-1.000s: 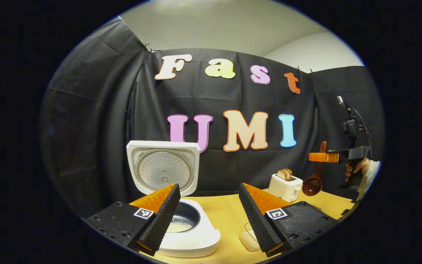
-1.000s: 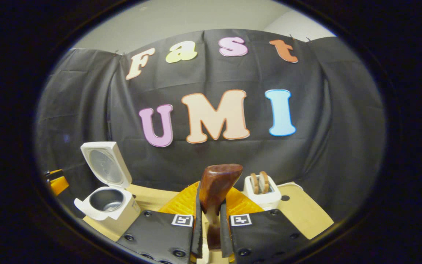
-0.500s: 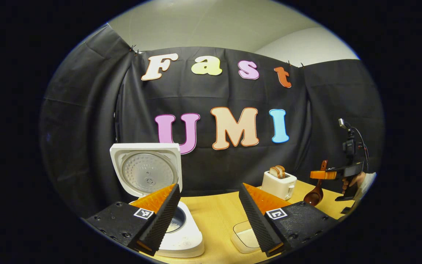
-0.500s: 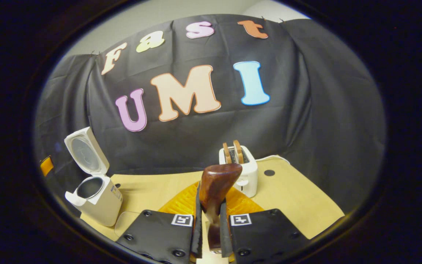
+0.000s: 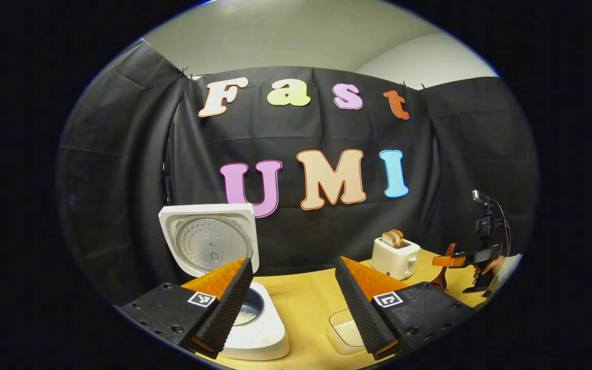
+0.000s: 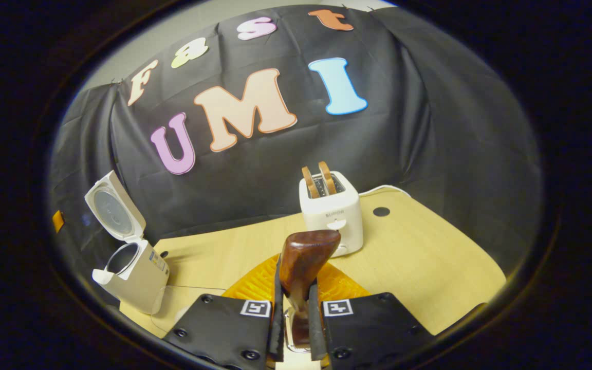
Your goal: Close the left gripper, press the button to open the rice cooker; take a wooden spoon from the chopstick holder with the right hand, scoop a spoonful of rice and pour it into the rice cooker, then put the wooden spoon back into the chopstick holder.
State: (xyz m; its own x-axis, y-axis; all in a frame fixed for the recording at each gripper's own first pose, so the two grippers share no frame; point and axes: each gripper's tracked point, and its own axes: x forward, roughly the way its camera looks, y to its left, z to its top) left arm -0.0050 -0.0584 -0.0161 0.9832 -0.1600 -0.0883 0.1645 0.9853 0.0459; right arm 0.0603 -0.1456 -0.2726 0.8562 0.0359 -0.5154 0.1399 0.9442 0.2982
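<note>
The right gripper [image 6: 294, 329] has both fingers pressed against the handle of the wooden spoon [image 6: 301, 262], whose dark handle end rises between them. Just beyond the spoon's handle end a white toaster [image 6: 333, 216] with two slices of bread stands on the wooden table [image 6: 429, 257]. Well to the left of the toaster, near the table's edge, sits the white rice cooker [image 6: 131, 270] with its lid raised.

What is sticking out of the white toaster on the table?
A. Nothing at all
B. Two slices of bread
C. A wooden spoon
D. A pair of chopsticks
B: two browned slices stand upright in the slots of the toaster, while the wooden spoon sits clamped in the right gripper.
</note>
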